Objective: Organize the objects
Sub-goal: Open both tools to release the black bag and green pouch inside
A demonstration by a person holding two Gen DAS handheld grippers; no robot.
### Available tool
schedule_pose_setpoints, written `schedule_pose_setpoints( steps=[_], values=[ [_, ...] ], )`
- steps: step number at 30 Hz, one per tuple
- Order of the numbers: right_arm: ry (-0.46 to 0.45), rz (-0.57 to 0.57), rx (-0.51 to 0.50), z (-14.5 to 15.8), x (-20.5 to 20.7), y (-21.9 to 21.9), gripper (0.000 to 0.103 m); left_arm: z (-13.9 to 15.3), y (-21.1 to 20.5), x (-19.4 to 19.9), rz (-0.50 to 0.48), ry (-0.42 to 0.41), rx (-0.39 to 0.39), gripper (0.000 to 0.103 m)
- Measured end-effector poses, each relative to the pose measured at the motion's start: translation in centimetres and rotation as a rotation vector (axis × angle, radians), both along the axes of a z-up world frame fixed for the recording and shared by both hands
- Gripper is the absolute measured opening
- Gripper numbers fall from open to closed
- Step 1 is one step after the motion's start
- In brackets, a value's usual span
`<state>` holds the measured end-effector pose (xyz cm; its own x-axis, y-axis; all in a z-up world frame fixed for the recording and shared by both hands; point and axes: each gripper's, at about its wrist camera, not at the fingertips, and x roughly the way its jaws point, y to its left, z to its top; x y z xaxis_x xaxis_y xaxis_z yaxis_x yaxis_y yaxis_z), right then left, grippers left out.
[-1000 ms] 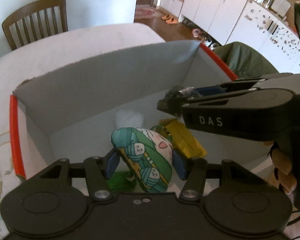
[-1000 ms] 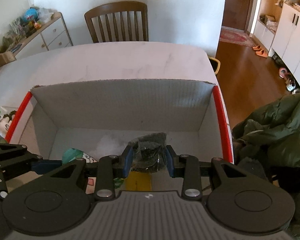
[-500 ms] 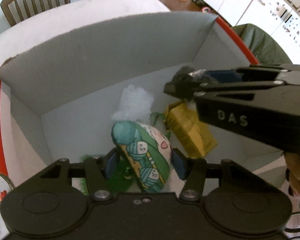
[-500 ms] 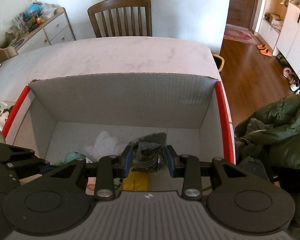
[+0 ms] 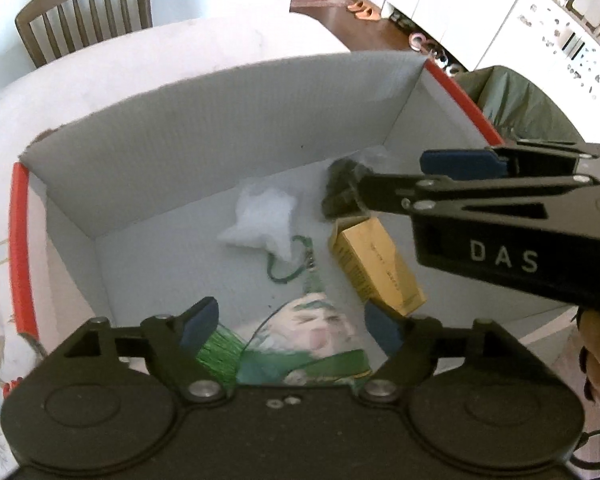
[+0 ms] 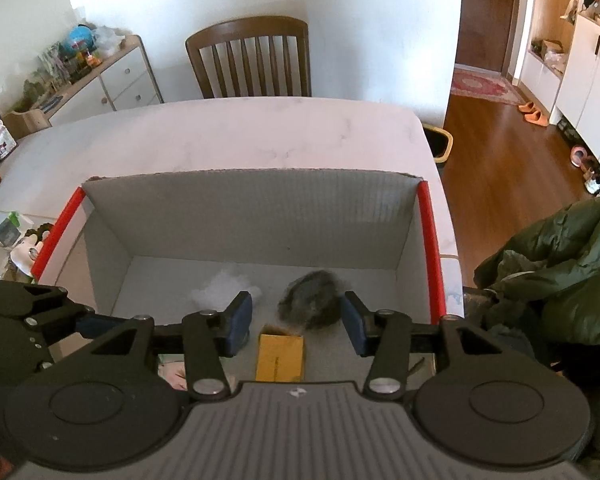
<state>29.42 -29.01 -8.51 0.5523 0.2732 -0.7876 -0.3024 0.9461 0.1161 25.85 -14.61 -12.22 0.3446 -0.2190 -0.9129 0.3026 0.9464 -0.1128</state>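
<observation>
Cardboard box (image 6: 252, 216), grey inside, red-edged, on white bench (image 6: 228, 136). Left tool (image 5: 288, 326): fingers spread, empty, above blurred green-patterned pouch (image 5: 316, 332) at 6 o'clock on box floor. Right tool (image 6: 296, 322): fingers spread, dark blurred bundle (image 6: 310, 304) between them, gripped by neither. Yellow carton (image 5: 374, 266) at centre-right; white wad (image 5: 262, 220) at 12 o'clock; green cord (image 5: 290, 260) between the two.

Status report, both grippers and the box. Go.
Left gripper open above patterned pouch. Right gripper open, dark bundle blurred between jaws, over box. Nothing blocking.
</observation>
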Motion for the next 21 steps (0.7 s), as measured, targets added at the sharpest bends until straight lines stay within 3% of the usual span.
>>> schedule_pose_setpoints(
  steps=[21],
  values=[
    [-0.089, -0.027, 0.082, 4.8, -5.9, 0.1, 0.054, 6.4, 3.0, -4.0, 0.035, -0.171, -0.122, 0.081]
  ],
)
